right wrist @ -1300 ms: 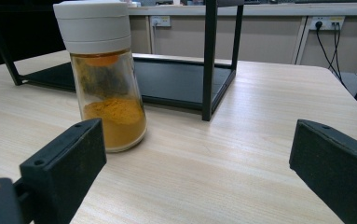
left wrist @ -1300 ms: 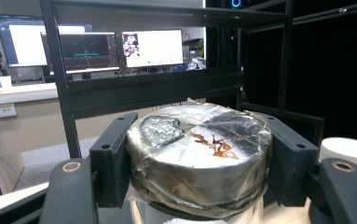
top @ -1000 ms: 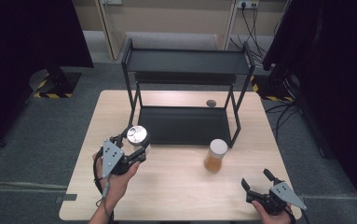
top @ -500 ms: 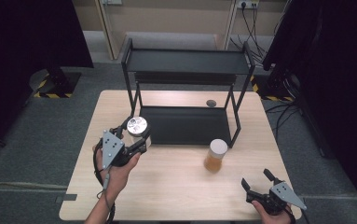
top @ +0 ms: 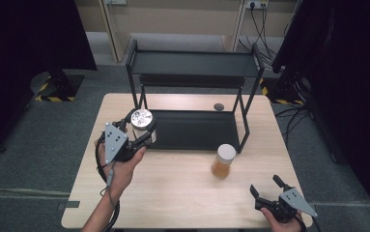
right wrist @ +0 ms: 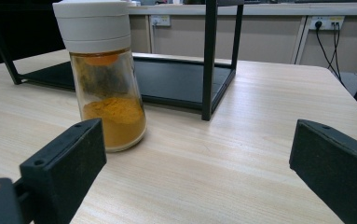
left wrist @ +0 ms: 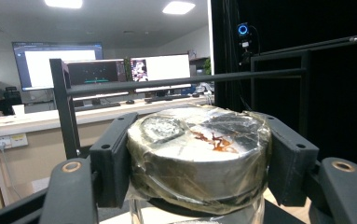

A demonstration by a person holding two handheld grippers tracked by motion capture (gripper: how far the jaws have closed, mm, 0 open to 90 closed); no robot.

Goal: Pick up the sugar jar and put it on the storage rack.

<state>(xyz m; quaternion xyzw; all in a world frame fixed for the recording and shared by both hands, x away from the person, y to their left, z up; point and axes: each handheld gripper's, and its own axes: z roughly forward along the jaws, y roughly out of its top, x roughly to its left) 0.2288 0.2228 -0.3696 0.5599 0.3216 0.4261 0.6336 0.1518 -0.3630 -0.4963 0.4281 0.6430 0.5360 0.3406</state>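
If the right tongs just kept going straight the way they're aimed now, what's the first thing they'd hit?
Likely nothing at once: the right tongs are open over bare table. The spice jar sits left of their line, and the black rack's front post stands farther ahead, near centre, so that post probably comes first; depth is unclear.

We note a pale wood-grain counter (top: pixel 173 193) carrying a black shelf rack (top: pixel 192 128). The spice jar (right wrist: pixel 105 77) has a white cap and orange-yellow powder. The silver-lidded jar (left wrist: pixel 199 156) bears a reddish-brown mark. Each hand-held gripper has black jaws.
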